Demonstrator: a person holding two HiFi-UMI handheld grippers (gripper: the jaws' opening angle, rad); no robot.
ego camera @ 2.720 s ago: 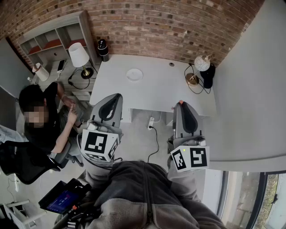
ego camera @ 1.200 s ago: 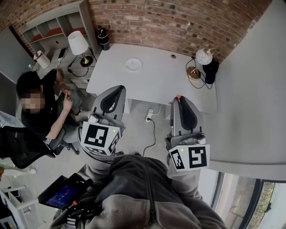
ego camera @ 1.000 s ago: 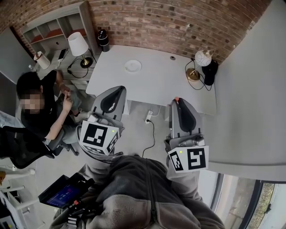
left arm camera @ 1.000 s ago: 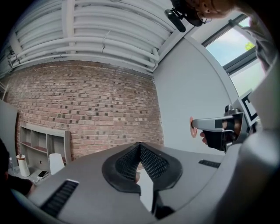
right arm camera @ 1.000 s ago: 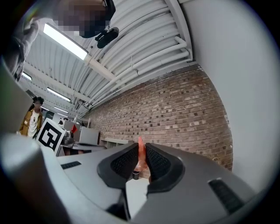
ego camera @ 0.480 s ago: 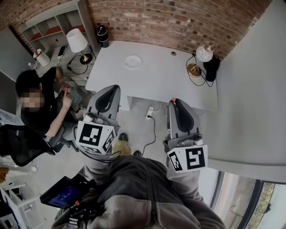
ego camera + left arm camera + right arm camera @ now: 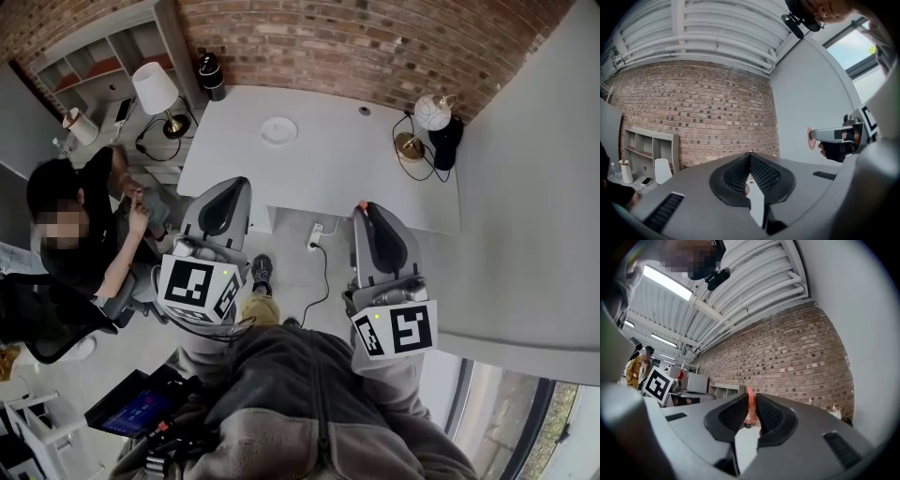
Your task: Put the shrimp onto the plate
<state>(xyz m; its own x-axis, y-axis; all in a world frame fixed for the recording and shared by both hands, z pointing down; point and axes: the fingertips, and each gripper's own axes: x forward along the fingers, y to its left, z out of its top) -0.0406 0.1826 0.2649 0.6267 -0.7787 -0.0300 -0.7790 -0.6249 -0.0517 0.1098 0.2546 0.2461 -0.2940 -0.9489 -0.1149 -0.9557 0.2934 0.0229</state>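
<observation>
A small white plate (image 7: 278, 130) lies on the white table (image 7: 356, 178), toward its far left part. My right gripper (image 7: 364, 207) hovers in front of the table's near edge, shut on an orange-pink shrimp (image 7: 365, 203). In the right gripper view the shrimp (image 7: 750, 407) stands upright between the pads, its tip poking past them. My left gripper (image 7: 239, 182) is held beside it at the table's near left corner, shut and empty. In the left gripper view its jaws (image 7: 750, 156) meet at the tip, and the shrimp (image 7: 810, 138) shows at the right gripper's end.
A person (image 7: 75, 234) sits at the left on a black chair (image 7: 47, 319). A white-shaded lamp (image 7: 156, 91) and shelves (image 7: 89, 80) stand left of the table. A globe lamp (image 7: 429, 114) stands at its far right. A cable and power strip (image 7: 316, 242) lie on the floor beneath.
The view has closed in on the table a little, and a foot now shows below. Both grippers keep their pose and the right one still holds the shrimp.
</observation>
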